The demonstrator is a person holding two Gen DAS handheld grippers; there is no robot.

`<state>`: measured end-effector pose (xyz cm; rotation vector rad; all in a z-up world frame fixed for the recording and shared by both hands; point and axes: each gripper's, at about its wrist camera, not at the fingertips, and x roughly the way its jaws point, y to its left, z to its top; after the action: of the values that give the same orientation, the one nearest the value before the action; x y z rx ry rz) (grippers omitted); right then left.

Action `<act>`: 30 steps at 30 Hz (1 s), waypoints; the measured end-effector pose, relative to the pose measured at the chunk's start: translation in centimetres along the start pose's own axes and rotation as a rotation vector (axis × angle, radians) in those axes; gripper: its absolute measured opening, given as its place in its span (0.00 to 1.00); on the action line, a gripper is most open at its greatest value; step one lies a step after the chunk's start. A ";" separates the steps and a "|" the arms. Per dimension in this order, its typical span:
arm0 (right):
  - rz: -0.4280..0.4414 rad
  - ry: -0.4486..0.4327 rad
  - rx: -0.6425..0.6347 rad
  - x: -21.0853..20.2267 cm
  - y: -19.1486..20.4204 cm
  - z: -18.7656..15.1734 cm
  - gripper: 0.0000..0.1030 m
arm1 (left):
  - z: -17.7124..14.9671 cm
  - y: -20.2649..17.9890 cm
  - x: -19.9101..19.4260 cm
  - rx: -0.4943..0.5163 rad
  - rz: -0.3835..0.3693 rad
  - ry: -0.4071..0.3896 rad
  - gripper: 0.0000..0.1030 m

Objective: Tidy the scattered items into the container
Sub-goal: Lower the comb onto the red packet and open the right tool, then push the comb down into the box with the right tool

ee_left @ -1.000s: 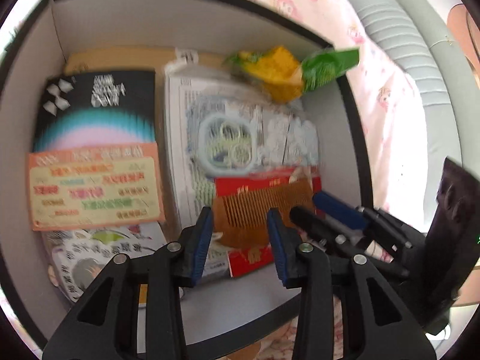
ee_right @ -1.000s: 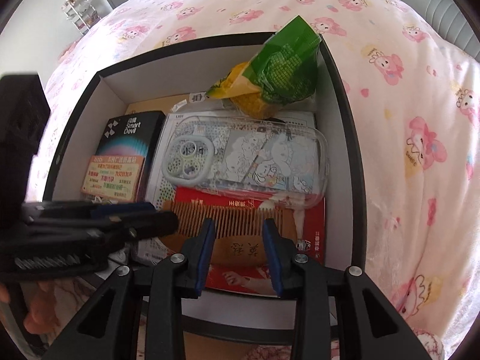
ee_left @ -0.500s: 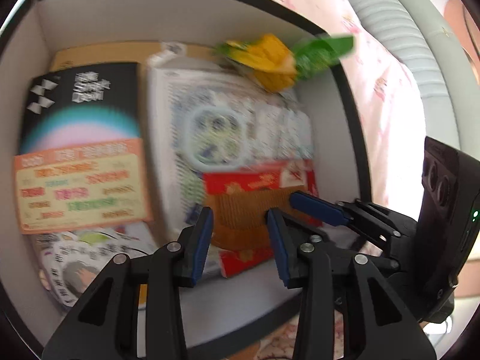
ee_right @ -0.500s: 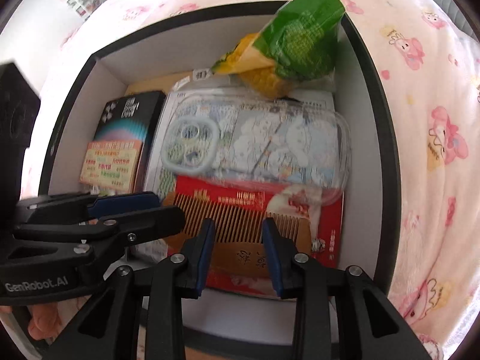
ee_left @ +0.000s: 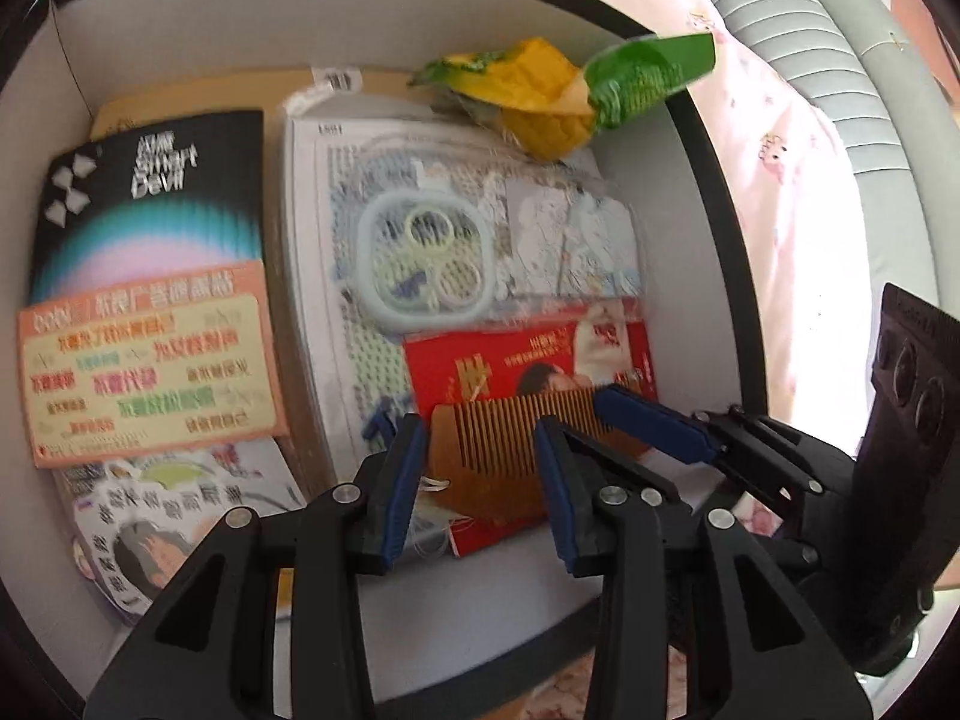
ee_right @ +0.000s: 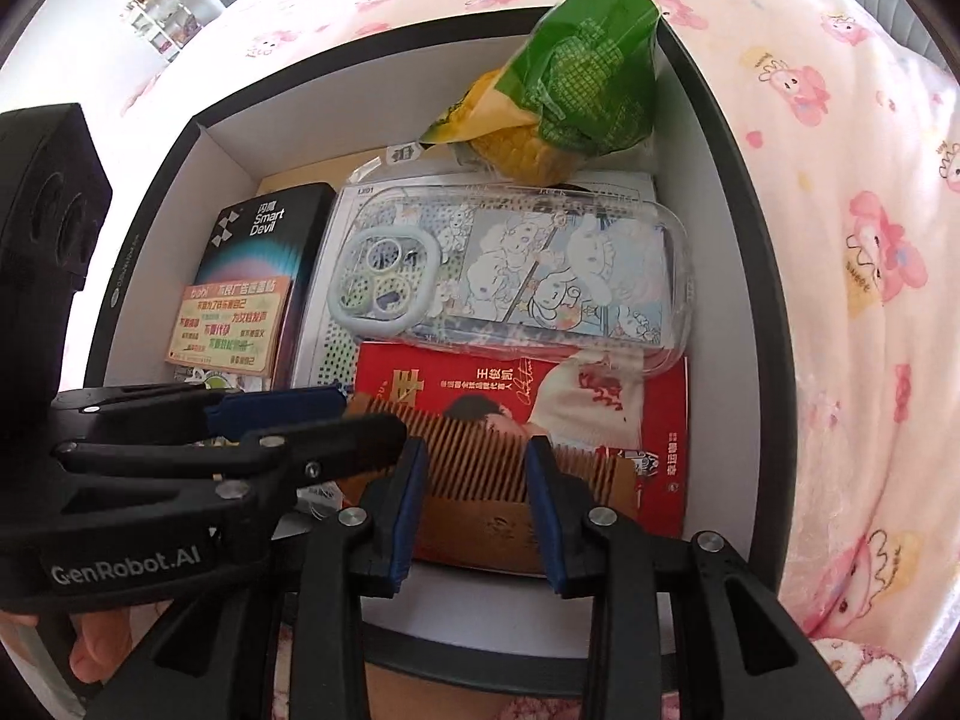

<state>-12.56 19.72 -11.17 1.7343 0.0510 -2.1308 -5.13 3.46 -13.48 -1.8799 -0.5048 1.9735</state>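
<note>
A black box with white inside walls [ee_right: 708, 192] [ee_left: 672, 276] sits on the bed. In it lie a wooden comb [ee_right: 480, 474] [ee_left: 498, 444], a red booklet [ee_right: 600, 402] [ee_left: 528, 360], a clear phone case [ee_right: 516, 270] [ee_left: 456, 258], a black "Smart Devil" box [ee_right: 264, 252] [ee_left: 150, 216] and a yellow-green snack bag [ee_right: 576, 84] [ee_left: 570, 96]. My left gripper [ee_left: 477, 480] is open and empty, its fingers either side of the comb. My right gripper [ee_right: 477, 498] is open and empty just above the comb. Each gripper shows in the other's view, the left [ee_right: 288, 432], the right [ee_left: 654, 420].
The box rests on a pink cartoon-print bedsheet [ee_right: 852, 240]. A grey padded headboard [ee_left: 840, 96] runs along the right of the left wrist view. A shelf [ee_right: 156, 12] stands in the room's far corner.
Both grippers have stayed open over the comb. The views have shifted slightly closer to the box; the items inside have not moved.
</note>
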 end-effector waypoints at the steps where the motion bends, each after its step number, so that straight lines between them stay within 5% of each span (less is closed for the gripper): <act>1: 0.001 0.007 -0.004 0.0 0.0 -0.2 0.29 | -0.3 0.1 0.0 -0.004 -0.014 0.015 0.36; 7: 0.054 0.005 -0.010 -1.3 -0.2 -0.7 0.29 | -1.2 0.4 -2.6 -0.004 -0.026 -0.071 0.37; 11: 0.027 -0.116 -0.026 -4.0 -0.5 0.3 0.29 | -0.4 0.9 -4.6 -0.020 0.079 -0.131 0.37; 15: 0.064 -0.108 -0.022 -3.3 -1.1 2.7 0.29 | 2.3 -0.4 -4.2 0.039 0.196 -0.104 0.37; 20: 0.049 -0.138 -0.020 -1.7 0.8 5.2 0.29 | 3.6 0.3 -2.6 -0.018 0.089 -0.072 0.37; 24: 0.019 -0.159 -0.021 -1.6 0.3 5.0 0.29 | 4.4 -1.3 -1.8 -0.024 0.151 -0.109 0.37; 30: -0.089 -0.182 -0.029 -1.3 0.5 4.6 0.29 | 5.1 -1.0 -2.2 -0.055 0.145 -0.125 0.38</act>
<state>-16.44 18.38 -8.73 1.5414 0.1101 -2.3316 -10.11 3.20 -10.83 -1.8812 -0.4738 2.2027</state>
